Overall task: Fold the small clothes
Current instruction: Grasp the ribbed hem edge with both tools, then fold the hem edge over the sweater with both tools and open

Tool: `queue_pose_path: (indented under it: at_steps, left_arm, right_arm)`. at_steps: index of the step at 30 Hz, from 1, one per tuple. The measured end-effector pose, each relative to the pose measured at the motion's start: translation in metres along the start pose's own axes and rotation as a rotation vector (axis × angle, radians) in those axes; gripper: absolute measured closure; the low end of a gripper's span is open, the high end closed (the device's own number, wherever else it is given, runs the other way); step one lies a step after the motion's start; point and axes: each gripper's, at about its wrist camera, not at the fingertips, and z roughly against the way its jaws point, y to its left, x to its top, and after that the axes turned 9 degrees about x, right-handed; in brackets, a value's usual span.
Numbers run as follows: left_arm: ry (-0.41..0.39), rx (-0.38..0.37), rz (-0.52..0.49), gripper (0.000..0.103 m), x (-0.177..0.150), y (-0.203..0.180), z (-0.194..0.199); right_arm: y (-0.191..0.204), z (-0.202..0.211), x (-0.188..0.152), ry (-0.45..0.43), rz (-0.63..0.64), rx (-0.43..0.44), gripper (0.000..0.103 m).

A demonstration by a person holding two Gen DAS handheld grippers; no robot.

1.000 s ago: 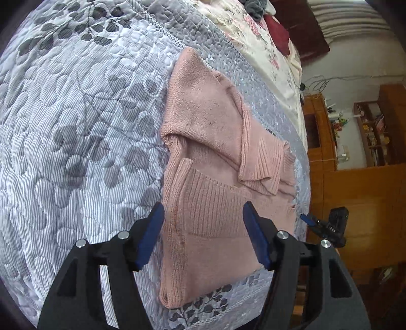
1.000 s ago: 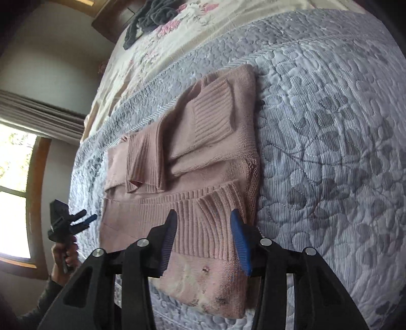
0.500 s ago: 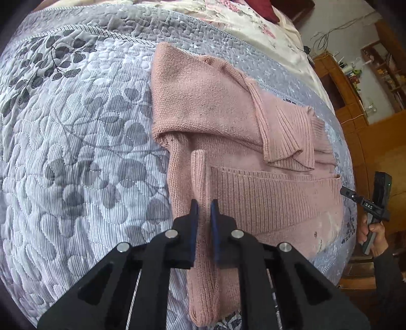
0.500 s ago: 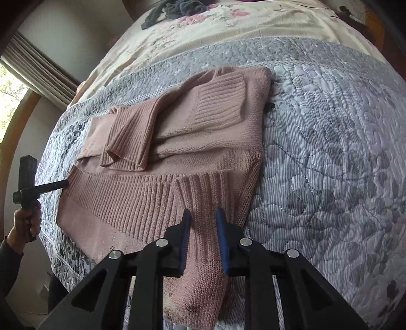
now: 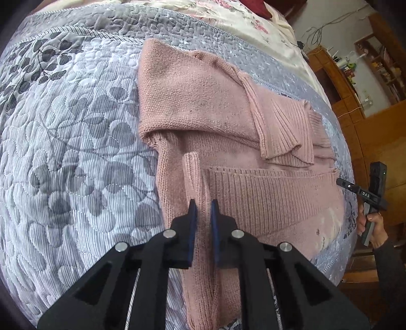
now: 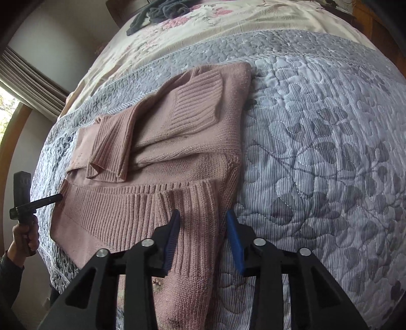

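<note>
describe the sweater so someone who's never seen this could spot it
Start at the bed: grey leaf-quilted cover over its near part, cream floral sheet beyond. The sweater lies on the grey cover near its edge, partly folded, with the left gripper shut on its hem. It is the only pink ribbed knit; the other garment, a dark pile, sits on the floral sheet.

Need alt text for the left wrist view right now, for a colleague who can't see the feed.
The left gripper has its jaws shut on a raised pinch of the pink sweater, near its ribbed hem. The sweater lies partly folded on a grey leaf-print quilt, sleeves laid across its body. At the far right edge a hand holds the other gripper beside the sweater.
</note>
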Motion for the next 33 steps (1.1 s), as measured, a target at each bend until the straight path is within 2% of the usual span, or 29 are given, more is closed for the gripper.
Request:
queue_pose_path:
  at_steps: [2, 3, 15, 18, 22, 23, 25, 27, 29, 33]
  left_arm:
    - [-0.021, 0.010, -0.003, 0.095, -0.002, -0.002, 0.005]
    - [-0.036, 0.011, -0.002, 0.095, -0.003, -0.003, 0.009]
    - [-0.301, -0.051, -0.014, 0.096, -0.032, -0.015, 0.105]
    - [-0.346, -0.059, -0.018, 0.096, -0.023, -0.017, 0.122]
    - [-0.363, -0.076, -0.028, 0.096, 0.005, -0.019, 0.128]
    - [-0.362, -0.077, -0.036, 0.096, 0.014, -0.021, 0.125]
    - [-0.336, -0.052, -0.065, 0.096, 0.028, -0.026, 0.113]
    - [-0.292, -0.017, -0.071, 0.096, 0.037, -0.024, 0.092]
    - [-0.245, -0.031, -0.039, 0.096, 0.041, -0.015, 0.074]
    - [-0.228, -0.046, -0.009, 0.096, 0.035, -0.003, 0.066]
  right_arm:
    - [0.005, 0.007, -0.002, -0.020, 0.020, -0.007, 0.091]
    - [0.009, 0.012, -0.004, -0.034, 0.031, -0.007, 0.093]
    - [0.059, 0.092, -0.024, -0.266, 0.170, -0.043, 0.096]
    - [0.067, 0.112, -0.014, -0.338, 0.181, -0.060, 0.103]
    - [0.059, 0.127, 0.018, -0.392, 0.129, -0.024, 0.103]
    - [0.055, 0.125, 0.027, -0.382, 0.113, -0.002, 0.103]
    - [0.042, 0.105, 0.040, -0.306, 0.060, 0.054, 0.103]
    - [0.030, 0.078, 0.048, -0.245, 0.027, 0.055, 0.096]
    - [0.021, 0.047, 0.050, -0.161, 0.002, 0.053, 0.091]
    - [0.023, -0.003, 0.043, -0.058, 0.049, 0.011, 0.063]
